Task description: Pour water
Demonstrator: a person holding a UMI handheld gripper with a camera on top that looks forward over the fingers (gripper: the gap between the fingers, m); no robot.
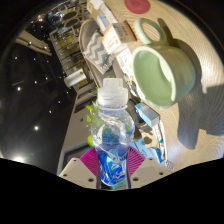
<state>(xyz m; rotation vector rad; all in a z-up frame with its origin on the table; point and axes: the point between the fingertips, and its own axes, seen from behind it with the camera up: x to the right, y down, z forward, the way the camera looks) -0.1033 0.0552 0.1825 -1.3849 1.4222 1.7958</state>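
My gripper [112,166] is shut on a clear plastic water bottle [111,135] with a blue label; both pink pads [91,163] press its sides. The whole view is rolled, so the bottle is tipped, with its white-capped neck [112,92] pointing toward a pale green mug [158,72]. The mug lies just beyond the bottle's top, with its open mouth facing me and its handle on the far side. I see no water running.
Behind the mug are a chevron-patterned box [93,45], a pink round thing [136,7] and several small packets on a light table [195,120]. To the left a dark speckled floor [35,95] fills the view.
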